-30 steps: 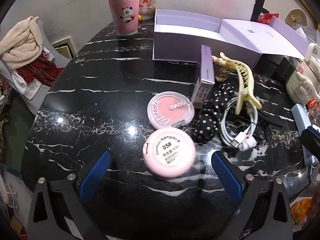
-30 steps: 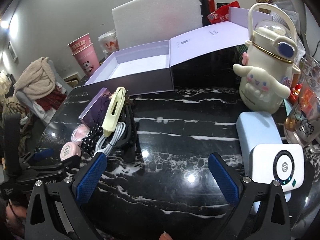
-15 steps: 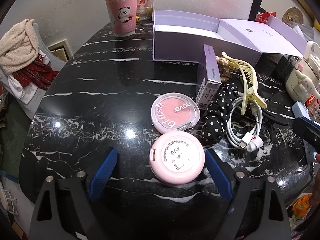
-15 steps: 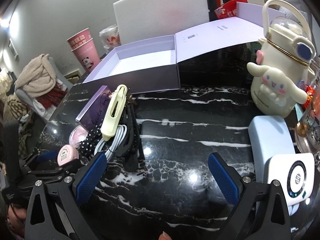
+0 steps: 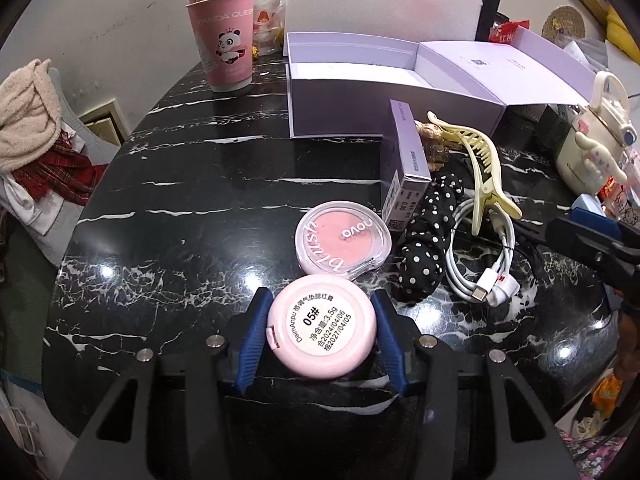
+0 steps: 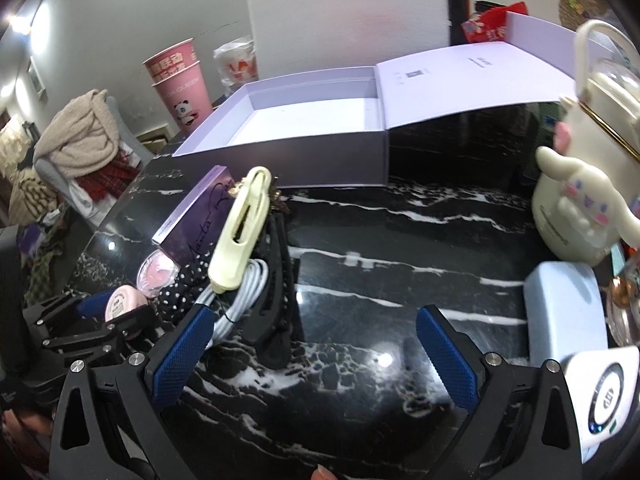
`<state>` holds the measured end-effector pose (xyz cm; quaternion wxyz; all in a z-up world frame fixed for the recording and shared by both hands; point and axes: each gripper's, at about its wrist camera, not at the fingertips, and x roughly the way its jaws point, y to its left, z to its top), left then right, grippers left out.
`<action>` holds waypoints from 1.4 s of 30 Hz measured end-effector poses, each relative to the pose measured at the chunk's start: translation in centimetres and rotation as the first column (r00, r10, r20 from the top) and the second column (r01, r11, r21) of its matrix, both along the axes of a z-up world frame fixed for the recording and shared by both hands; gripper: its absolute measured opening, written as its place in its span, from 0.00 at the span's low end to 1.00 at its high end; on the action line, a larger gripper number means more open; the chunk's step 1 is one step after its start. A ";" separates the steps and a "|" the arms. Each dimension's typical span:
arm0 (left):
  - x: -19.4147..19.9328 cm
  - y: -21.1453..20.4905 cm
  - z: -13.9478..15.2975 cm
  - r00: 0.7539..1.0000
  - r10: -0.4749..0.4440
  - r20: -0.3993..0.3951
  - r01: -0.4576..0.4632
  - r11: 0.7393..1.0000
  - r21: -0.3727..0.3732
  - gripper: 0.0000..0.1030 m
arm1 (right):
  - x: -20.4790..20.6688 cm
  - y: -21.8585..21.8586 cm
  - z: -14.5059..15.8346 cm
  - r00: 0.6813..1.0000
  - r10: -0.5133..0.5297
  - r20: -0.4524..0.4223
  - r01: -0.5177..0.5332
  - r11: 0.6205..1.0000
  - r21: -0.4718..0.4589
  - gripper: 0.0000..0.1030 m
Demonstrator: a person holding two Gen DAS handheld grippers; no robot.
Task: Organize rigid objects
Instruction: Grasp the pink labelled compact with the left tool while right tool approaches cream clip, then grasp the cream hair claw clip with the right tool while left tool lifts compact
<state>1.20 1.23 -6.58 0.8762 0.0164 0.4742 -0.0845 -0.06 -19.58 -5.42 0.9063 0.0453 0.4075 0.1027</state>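
Observation:
My left gripper is shut on a round pink compact that rests on the black marble table, its label facing up; the compact also shows in the right wrist view. Just beyond lie a clear pink blush compact, a small purple carton, a polka-dot scrunchie, a white cable and a cream hair claw. An open lilac box stands behind them. My right gripper is open and empty above bare table, right of the pile.
Stacked pink paper cups stand at the back left. A cream character bottle, a light blue case and a white round-dial device sit at the right. A black hair clip lies by the cable. A chair with clothes is beyond the left edge.
My left gripper moved forward and its jaws closed from wide open onto the round pink compact. My right gripper moved closer to the pile and the lilac box, still open.

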 end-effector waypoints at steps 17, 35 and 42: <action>0.4 1.0 2.3 0.999 0.029 0.039 -0.028 0.999 -0.045 0.49 | 1.9 0.8 0.8 0.999 0.047 0.000 -0.047 0.998 0.038 0.69; 2.0 1.1 2.9 0.997 0.051 0.055 -0.049 0.998 -0.038 0.49 | 6.1 2.7 -0.3 0.991 0.130 -0.041 -0.122 0.981 0.152 0.39; 2.5 1.0 3.1 0.997 0.050 0.062 -0.048 0.998 -0.035 0.49 | 6.2 2.8 0.1 0.990 0.141 -0.016 -0.136 0.975 0.176 0.23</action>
